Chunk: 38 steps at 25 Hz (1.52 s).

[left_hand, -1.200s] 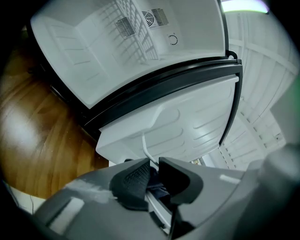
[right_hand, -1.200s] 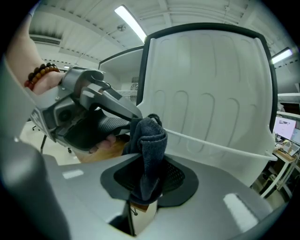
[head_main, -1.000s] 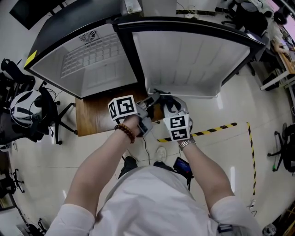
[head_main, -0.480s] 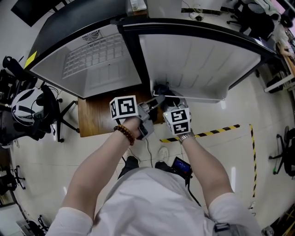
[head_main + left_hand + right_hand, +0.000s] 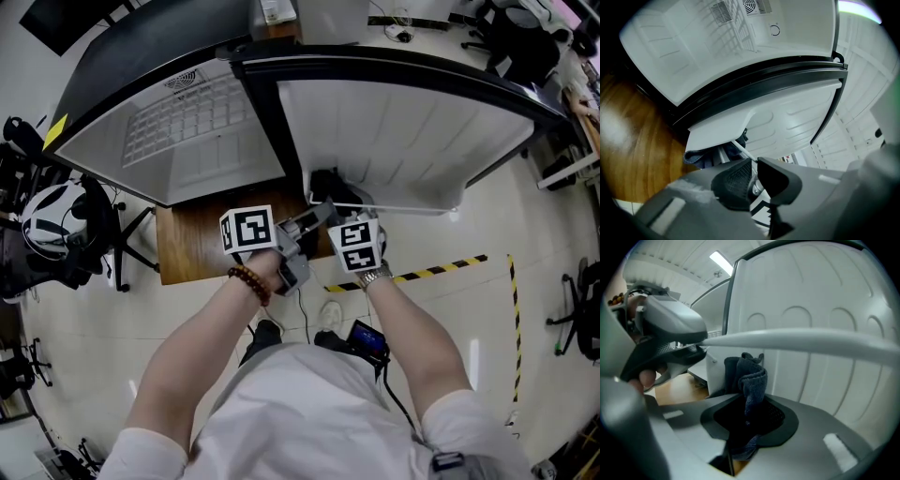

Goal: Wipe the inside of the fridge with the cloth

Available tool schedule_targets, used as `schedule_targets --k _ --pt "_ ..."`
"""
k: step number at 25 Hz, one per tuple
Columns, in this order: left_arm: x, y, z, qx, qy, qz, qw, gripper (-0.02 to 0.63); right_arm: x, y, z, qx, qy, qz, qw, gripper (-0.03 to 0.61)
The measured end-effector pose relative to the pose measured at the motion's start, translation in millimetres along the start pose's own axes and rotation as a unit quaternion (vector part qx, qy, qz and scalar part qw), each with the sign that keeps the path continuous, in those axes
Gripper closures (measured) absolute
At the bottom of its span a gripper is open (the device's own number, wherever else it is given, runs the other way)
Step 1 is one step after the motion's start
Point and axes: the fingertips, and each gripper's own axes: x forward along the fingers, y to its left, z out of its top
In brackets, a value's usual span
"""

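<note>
Dark knit cloth (image 5: 753,378), lower end hidden in clenched R gripper (image 5: 749,416); L gripper (image 5: 754,169) nearly closed, empty; fridge (image 5: 394,131) white, ribbed.

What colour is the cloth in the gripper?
Dark blue-grey. The cloth shows best in the right gripper view, pinched in the right gripper.

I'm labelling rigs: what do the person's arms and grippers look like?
The left gripper and right gripper are grey with black textured pads and a black-and-white marker cube each. White short sleeves; bead bracelet on left wrist, metal watch on right.
</note>
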Motion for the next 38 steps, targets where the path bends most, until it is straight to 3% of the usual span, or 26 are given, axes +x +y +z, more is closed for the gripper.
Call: schedule_targets --k 13,16,19,24,38 --pt "1.2 -2.9 0.6 -0.002 -0.004 -0.016 0.9999 0.571 -36.0 -62.6 -17.4 0.021 0.013 -0.093 0.995 0.486" --pt "4.0 -10.5 0.3 0.003 -0.005 -0.040 0.9992 0.571 -47.3 -80.2 -23.6 0.026 0.017 -0.114 0.993 0.486" --pt "-0.4 3.1 -2.8 -0.012 -0.006 -0.007 0.9999 0.572 -59.1 -98.9 -29.2 0.033 0.021 -0.137 0.990 0.486" --pt "4.5 -12.1 -0.1 0.001 -0.009 -0.045 0.9990 0.572 -78.1 -128.8 -38.1 0.045 0.029 -0.174 0.983 0.486" --pt "1.5 -1.9 -3.5 -0.007 -0.018 -0.024 0.9995 0.574 -121.1 -183.1 -53.4 0.077 0.042 -0.249 0.965 0.488"
